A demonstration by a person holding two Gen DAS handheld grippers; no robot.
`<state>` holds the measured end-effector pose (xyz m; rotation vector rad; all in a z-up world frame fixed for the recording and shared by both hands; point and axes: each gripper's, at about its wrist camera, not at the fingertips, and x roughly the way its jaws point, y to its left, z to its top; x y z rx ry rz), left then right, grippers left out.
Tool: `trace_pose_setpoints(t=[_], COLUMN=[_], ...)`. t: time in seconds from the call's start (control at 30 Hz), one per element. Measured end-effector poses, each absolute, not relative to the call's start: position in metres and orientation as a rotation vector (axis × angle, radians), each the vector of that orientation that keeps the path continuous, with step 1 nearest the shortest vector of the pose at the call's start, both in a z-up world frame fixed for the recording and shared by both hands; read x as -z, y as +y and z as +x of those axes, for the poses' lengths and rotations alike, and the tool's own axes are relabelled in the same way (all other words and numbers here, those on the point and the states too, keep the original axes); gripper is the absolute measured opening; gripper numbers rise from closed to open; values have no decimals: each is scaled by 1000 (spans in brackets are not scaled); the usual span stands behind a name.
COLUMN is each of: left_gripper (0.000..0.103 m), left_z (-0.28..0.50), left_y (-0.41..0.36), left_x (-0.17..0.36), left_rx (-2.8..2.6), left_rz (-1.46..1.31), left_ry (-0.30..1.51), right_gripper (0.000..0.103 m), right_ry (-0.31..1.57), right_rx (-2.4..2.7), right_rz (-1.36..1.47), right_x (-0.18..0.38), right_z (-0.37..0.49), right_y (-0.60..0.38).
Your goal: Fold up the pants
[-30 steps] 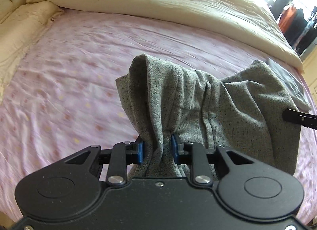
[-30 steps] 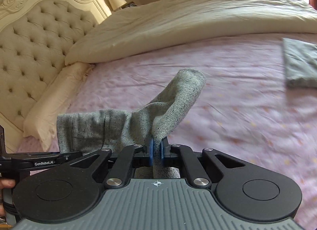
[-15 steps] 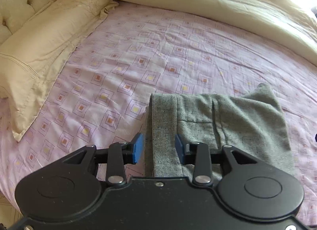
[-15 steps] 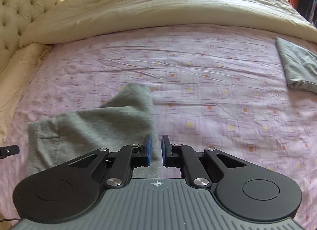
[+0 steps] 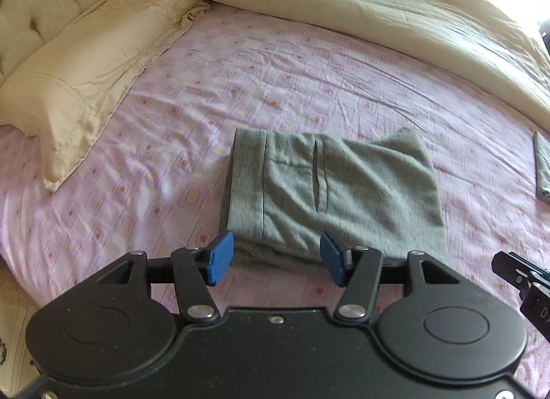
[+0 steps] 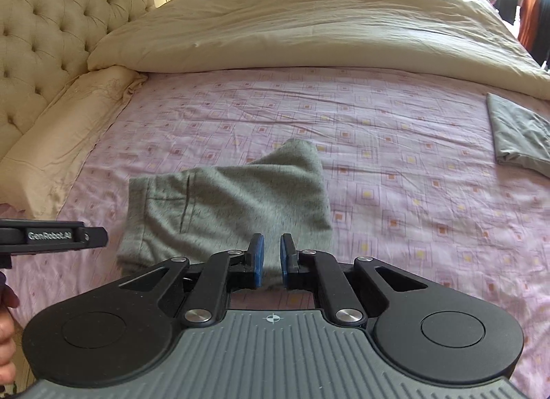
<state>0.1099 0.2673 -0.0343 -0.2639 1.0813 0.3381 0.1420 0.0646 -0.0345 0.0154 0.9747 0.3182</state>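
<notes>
The grey pants (image 5: 330,189) lie folded in a compact bundle on the pink patterned bed sheet (image 5: 240,89), waistband to the left; they also show in the right wrist view (image 6: 227,206). My left gripper (image 5: 276,259) is open and empty, just in front of the bundle's near edge. My right gripper (image 6: 270,259) is open by a narrow gap and holds nothing, at the bundle's near right edge. The bundle's far right corner sticks up in a loose peak.
A second folded grey garment (image 6: 519,137) lies on the sheet at the right. A cream duvet (image 6: 309,28) is piled along the far side. A cream pillow (image 5: 79,69) and a tufted headboard (image 6: 51,21) are on the left.
Both grippers held the pants up a second ago. They have laid the bundle on the sheet, let go, and drawn back towards me. The left jaws have opened wide.
</notes>
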Motion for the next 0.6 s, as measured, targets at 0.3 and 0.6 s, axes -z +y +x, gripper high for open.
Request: trace_pose_setpoints(t=[0.3,0.6], left_gripper=[61,62], left_z=[77,67], left_y=[228,212], left_x=[17,7], left_rx=[-356,-356], left_rz=[-176,-158], left_ry=[1068,1040], right_gripper=[10,10], right_ry=[964,944], right_rx=[-370,-384], right_rz=[19,16], right_x=[25,18], right_z=[109,99], right_y=[51,40])
